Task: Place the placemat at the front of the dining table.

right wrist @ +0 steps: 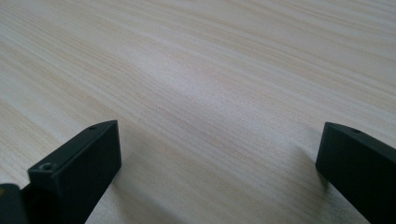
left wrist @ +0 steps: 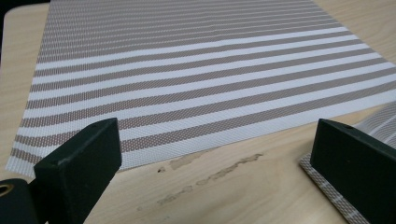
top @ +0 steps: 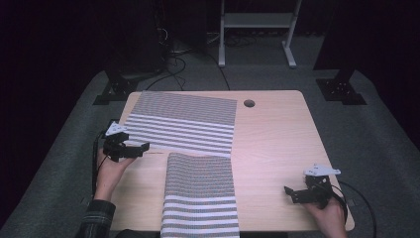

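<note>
From the high view I see my left gripper [top: 141,148] low over the light wooden table [top: 277,144], just beside the near left corner of the far striped placemat [top: 183,121], which lies flat at the table's back left. A second striped placemat [top: 199,196] lies nearer me, its far edge just short of the first and its near end at the table's front edge. My right gripper [top: 292,193] sits well apart from both, near the front right corner.

In the left gripper view my jaws stand wide apart with nothing between them but bare wood. The far placemat [left wrist: 201,70] spreads ahead of them, its near edge just past the fingertips; a corner of the nearer mat [left wrist: 336,196] pokes out beside the right-hand jaw.

In the right gripper view my jaws are likewise spread wide over plain tabletop [right wrist: 210,79], gripping nothing.
</note>
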The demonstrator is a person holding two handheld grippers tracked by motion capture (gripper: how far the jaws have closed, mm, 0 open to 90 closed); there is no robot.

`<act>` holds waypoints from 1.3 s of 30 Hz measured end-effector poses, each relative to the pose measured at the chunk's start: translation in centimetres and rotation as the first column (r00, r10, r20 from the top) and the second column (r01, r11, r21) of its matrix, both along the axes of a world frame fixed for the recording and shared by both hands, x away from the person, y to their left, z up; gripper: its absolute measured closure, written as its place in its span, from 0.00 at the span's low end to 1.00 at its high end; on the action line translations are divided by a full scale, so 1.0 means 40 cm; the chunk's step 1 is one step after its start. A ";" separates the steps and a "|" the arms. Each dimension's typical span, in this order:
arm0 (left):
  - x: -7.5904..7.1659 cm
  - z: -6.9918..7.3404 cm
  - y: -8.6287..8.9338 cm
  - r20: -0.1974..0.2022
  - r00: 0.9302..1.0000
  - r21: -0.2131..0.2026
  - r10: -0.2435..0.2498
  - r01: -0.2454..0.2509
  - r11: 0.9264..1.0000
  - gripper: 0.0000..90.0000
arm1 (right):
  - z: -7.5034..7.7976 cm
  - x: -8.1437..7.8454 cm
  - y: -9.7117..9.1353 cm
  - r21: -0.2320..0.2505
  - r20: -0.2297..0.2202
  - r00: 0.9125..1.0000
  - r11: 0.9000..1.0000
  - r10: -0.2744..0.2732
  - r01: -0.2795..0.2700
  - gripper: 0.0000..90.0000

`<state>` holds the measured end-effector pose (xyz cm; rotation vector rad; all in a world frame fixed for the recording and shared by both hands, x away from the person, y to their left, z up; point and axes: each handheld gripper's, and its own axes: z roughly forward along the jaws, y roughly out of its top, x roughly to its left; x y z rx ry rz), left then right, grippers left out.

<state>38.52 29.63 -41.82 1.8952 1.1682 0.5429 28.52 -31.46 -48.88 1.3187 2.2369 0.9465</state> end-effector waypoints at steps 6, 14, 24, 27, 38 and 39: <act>-0.005 0.000 -0.003 0.008 1.000 -0.004 -0.014 0.014 1.000 0.01 | 0.005 0.005 -0.008 0.044 -0.008 0.999 0.999 -0.031 0.031 0.00; 0.000 -0.009 -0.007 0.012 1.000 -0.003 -0.024 0.024 1.000 0.01 | 0.045 0.065 0.026 -0.002 0.032 0.999 1.000 -0.003 0.003 0.00; 0.002 -0.013 -0.003 0.009 1.000 -0.010 -0.024 0.024 1.000 0.01 | 0.085 0.141 0.098 0.049 0.026 0.994 0.993 0.105 -0.106 0.38; 0.003 -0.013 0.002 0.005 0.999 -0.031 -0.038 0.038 0.999 0.05 | 0.097 0.162 0.128 0.036 0.053 0.990 0.991 0.130 -0.132 0.47; -0.001 -0.002 0.030 0.013 0.998 -0.025 -0.056 0.056 0.998 1.00 | 0.126 0.256 0.261 0.090 0.081 0.967 0.964 0.242 -0.249 1.00; 0.001 -0.003 0.032 0.005 0.998 -0.027 -0.055 0.055 0.998 1.00 | 0.125 0.266 0.278 0.096 0.073 0.966 0.962 0.248 -0.255 1.00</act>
